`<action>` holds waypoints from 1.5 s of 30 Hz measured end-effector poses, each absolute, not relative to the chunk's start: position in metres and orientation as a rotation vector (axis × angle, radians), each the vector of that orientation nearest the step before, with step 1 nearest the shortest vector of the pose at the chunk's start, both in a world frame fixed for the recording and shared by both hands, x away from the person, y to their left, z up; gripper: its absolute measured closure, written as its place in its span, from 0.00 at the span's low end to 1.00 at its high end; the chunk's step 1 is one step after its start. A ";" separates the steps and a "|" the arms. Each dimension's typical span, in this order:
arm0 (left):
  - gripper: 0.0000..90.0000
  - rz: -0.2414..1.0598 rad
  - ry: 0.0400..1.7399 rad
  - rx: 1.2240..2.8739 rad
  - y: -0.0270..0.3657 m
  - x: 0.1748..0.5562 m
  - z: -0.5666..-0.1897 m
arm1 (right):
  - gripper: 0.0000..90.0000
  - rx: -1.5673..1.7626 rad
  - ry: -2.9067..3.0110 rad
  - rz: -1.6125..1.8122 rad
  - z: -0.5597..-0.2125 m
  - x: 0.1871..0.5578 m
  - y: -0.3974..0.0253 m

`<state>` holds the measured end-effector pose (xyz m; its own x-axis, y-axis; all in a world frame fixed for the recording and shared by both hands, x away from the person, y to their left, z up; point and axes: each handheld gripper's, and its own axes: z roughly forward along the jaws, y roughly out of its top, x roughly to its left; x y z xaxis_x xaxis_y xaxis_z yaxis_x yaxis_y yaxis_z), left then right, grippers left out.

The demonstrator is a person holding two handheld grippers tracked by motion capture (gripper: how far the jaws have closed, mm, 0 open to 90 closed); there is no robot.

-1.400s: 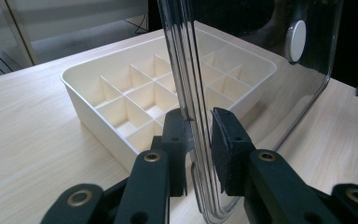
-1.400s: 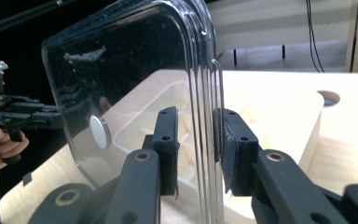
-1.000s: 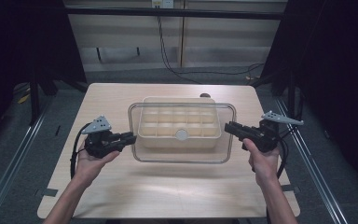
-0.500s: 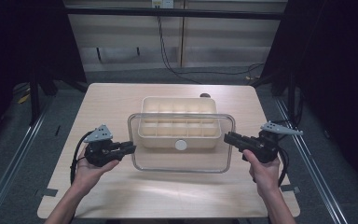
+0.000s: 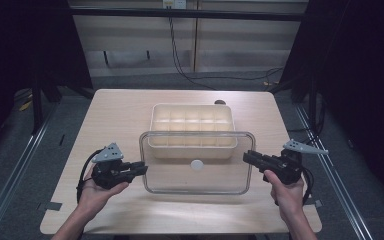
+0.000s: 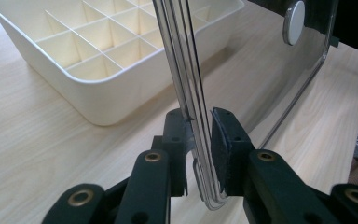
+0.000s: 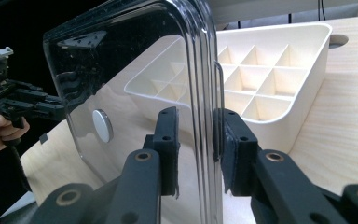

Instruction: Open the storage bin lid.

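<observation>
A clear plastic lid [image 5: 215, 175] with a round white knob [image 5: 196, 164] is held between my two grippers, above the table on the near side of the box. It overlaps the front edge of a cream box [image 5: 191, 120] divided into several open, empty compartments. My left gripper [image 5: 142, 168] is shut on the lid's left rim, seen close up as the left gripper [image 6: 199, 126] on the lid [image 6: 186, 56]. On the lid's right rim my right gripper [image 5: 246, 157] is shut too. In its own view the right gripper [image 7: 196, 123] pinches the lid [image 7: 135, 79], with the box [image 7: 270, 79] behind.
The light wooden table [image 5: 120, 115] carries the box near its middle. A small dark round mark [image 5: 220, 102] lies behind the box. Metal rails [image 5: 10, 170] run along both sides of the table, and cables [image 5: 180, 55] hang on the floor beyond it.
The lid has come off the box and moved toward the near edge of the table. Both grippers moved back with it, still holding its left and right rims.
</observation>
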<state>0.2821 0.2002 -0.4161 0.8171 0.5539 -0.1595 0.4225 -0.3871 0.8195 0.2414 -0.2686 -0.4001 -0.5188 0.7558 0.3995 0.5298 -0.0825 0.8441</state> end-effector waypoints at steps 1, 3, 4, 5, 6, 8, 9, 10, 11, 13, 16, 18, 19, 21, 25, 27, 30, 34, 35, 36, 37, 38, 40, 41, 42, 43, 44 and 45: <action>0.85 0.172 0.721 2.035 0.200 0.282 -0.416 | 0.79 1.423 1.980 1.648 -0.400 0.241 -0.268; 0.85 0.172 0.717 2.046 0.200 0.281 -0.419 | 0.79 1.426 1.987 1.643 -0.402 0.239 -0.268; 0.85 0.166 0.721 2.044 0.201 0.280 -0.421 | 0.79 1.422 1.994 1.639 -0.403 0.238 -0.268; 0.85 0.166 0.721 2.044 0.201 0.280 -0.421 | 0.79 1.424 1.999 1.637 -0.405 0.237 -0.267; 0.85 0.170 0.728 2.041 0.202 0.279 -0.422 | 0.79 1.429 2.000 1.635 -0.406 0.236 -0.266; 0.85 0.176 0.732 2.046 0.204 0.276 -0.422 | 0.79 1.428 2.009 1.629 -0.409 0.234 -0.265; 0.85 0.184 0.731 2.037 0.204 0.274 -0.422 | 0.79 1.429 2.014 1.631 -0.409 0.233 -0.265; 0.85 0.195 0.721 2.042 0.205 0.270 -0.421 | 0.79 1.430 2.020 1.627 -0.410 0.232 -0.264; 0.85 0.187 0.719 2.040 0.206 0.267 -0.421 | 0.78 1.436 2.017 1.623 -0.411 0.230 -0.264; 0.85 0.186 0.715 2.038 0.206 0.264 -0.421 | 0.78 1.439 2.016 1.627 -0.412 0.228 -0.263; 0.85 0.194 0.711 2.052 0.208 0.257 -0.423 | 0.78 1.436 2.023 1.624 -0.412 0.222 -0.261; 0.85 0.175 0.717 2.056 0.209 0.254 -0.425 | 0.78 1.424 2.031 1.619 -0.412 0.217 -0.260; 0.85 0.170 0.718 2.059 0.209 0.251 -0.426 | 0.78 1.425 2.033 1.614 -0.412 0.215 -0.260; 0.85 0.149 0.713 2.075 0.210 0.248 -0.430 | 0.78 1.428 2.047 1.607 -0.415 0.211 -0.259; 0.85 0.130 0.719 2.090 0.210 0.248 -0.435 | 0.79 1.435 2.064 1.600 -0.420 0.209 -0.258; 0.84 0.119 0.726 2.079 0.210 0.249 -0.437 | 0.78 1.446 2.067 1.588 -0.425 0.210 -0.258; 0.83 0.127 0.715 2.084 0.210 0.248 -0.438 | 0.78 1.478 2.073 1.578 -0.433 0.211 -0.258; 0.80 0.128 0.728 2.106 0.209 0.250 -0.443 | 0.77 1.464 2.089 1.513 -0.437 0.211 -0.253; 0.80 0.128 0.728 2.106 0.209 0.250 -0.443 | 0.77 1.464 2.089 1.513 -0.437 0.211 -0.253; 0.80 0.114 0.734 2.101 0.210 0.253 -0.444 | 0.77 1.468 2.094 1.505 -0.439 0.214 -0.251; 0.80 0.120 0.734 2.101 0.210 0.254 -0.445 | 0.77 1.474 2.092 1.510 -0.439 0.215 -0.251; 0.80 0.120 0.734 2.101 0.210 0.254 -0.445 | 0.77 1.472 2.097 1.506 -0.439 0.217 -0.251; 0.79 0.109 0.739 2.099 0.211 0.257 -0.446 | 0.76 1.474 2.104 1.494 -0.439 0.221 -0.250; 0.79 0.109 0.739 2.099 0.211 0.257 -0.446 | 0.76 1.474 2.104 1.494 -0.439 0.221 -0.250; 0.79 0.107 0.743 2.101 0.210 0.260 -0.446 | 0.75 1.470 2.125 1.461 -0.438 0.225 -0.249; 0.79 0.107 0.743 2.101 0.210 0.260 -0.446 | 0.75 1.470 2.125 1.461 -0.438 0.225 -0.249; 0.79 0.113 0.745 2.100 0.209 0.261 -0.447 | 0.74 1.466 2.152 1.425 -0.437 0.229 -0.248; 0.78 0.113 0.745 2.100 0.209 0.261 -0.447 | 0.74 1.466 2.152 1.425 -0.437 0.229 -0.248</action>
